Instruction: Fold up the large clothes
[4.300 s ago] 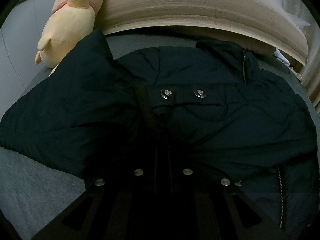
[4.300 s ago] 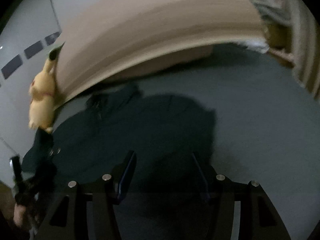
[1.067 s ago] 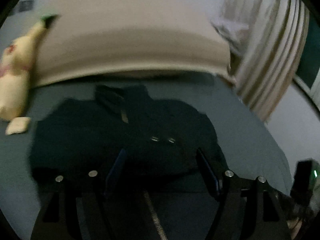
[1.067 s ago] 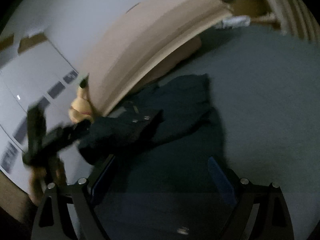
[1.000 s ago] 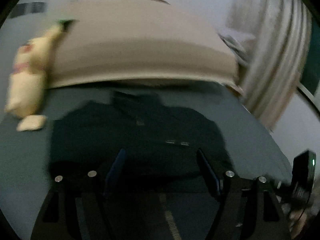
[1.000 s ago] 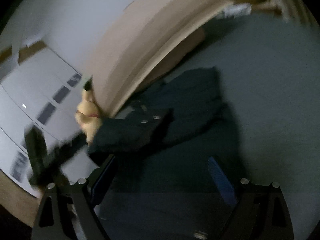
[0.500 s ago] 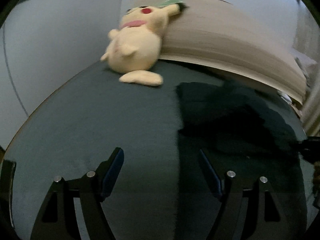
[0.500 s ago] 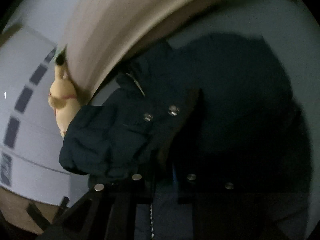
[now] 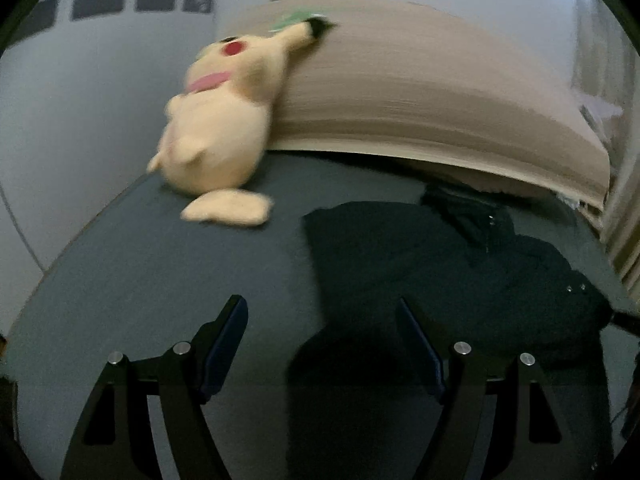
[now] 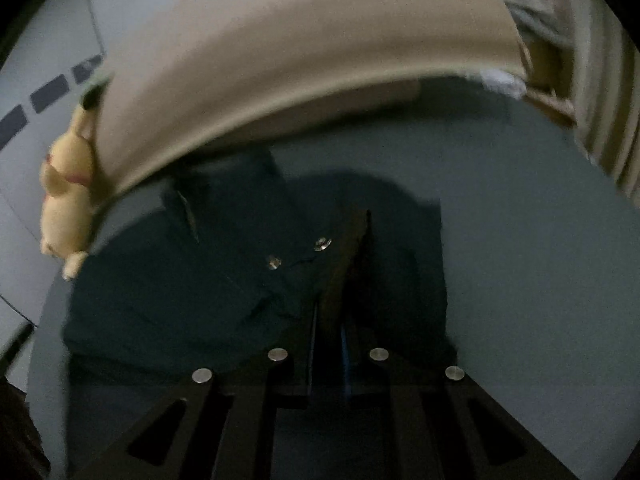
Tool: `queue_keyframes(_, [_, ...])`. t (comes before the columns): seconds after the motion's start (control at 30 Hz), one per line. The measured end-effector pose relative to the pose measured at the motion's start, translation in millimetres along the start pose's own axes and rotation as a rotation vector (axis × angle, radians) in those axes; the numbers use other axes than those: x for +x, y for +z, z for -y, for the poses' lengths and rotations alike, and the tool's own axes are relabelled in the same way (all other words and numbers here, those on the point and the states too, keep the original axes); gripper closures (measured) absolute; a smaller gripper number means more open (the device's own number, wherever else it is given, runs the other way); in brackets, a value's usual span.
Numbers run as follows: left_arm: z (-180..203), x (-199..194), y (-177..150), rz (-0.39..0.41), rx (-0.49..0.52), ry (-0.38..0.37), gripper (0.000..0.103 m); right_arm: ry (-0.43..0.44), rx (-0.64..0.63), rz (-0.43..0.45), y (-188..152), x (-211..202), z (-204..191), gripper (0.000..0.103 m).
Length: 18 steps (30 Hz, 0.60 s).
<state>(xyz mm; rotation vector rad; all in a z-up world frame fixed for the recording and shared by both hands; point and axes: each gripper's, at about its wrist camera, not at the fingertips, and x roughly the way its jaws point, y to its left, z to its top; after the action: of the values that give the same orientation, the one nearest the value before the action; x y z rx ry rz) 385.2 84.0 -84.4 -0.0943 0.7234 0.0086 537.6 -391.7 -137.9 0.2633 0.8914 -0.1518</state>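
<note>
While the dark jacket (image 9: 460, 276) lies flat on the grey bed (image 9: 160, 272) below the headboard (image 9: 420, 92), the right gripper (image 10: 340, 320) pinches its fabric; the left gripper (image 9: 322, 340) gapes empty. Plush toy (image 9: 216, 128) leans left; no writing legible.

Bed (image 9: 160, 264): dark jacket (image 9: 440, 264), plush toy (image 9: 216, 136)

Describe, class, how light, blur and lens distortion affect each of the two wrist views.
Left wrist view: dim light; the plush toy and headboard are smeared by motion blur; the fisheye bows the bed. Right wrist view: darker and softer still, the dark jacket nearly featureless apart from two glinting snaps.
</note>
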Motion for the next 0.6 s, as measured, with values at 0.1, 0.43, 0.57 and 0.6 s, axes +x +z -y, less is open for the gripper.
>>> queue_keyframes(0.1, [35.0, 25.9, 0.8, -0.023, 0.089, 0.030, 0.026, 0.003, 0.023, -0.032, -14.6, 20.2, 10.7, 0.093])
queue_keyframes(0.43, [63.7, 82.1, -39.6, -0.162, 0.221, 0.133, 0.021, 0.007, 0.033, -0.049, -26.6, 40.3, 20.9, 0.091])
queue_keyframes(0.57, [59.1, 86.2, -41.4, -0.178, 0.217, 0.128, 0.018, 0.017, 0.062, -0.089, -21.4, 36.2, 25.2, 0.087])
queue_keyframes(0.6, [57.2, 86.8, -41.7, -0.181, 0.209, 0.125, 0.017, 0.015, 0.069, -0.102, -18.6, 32.7, 24.9, 0.083])
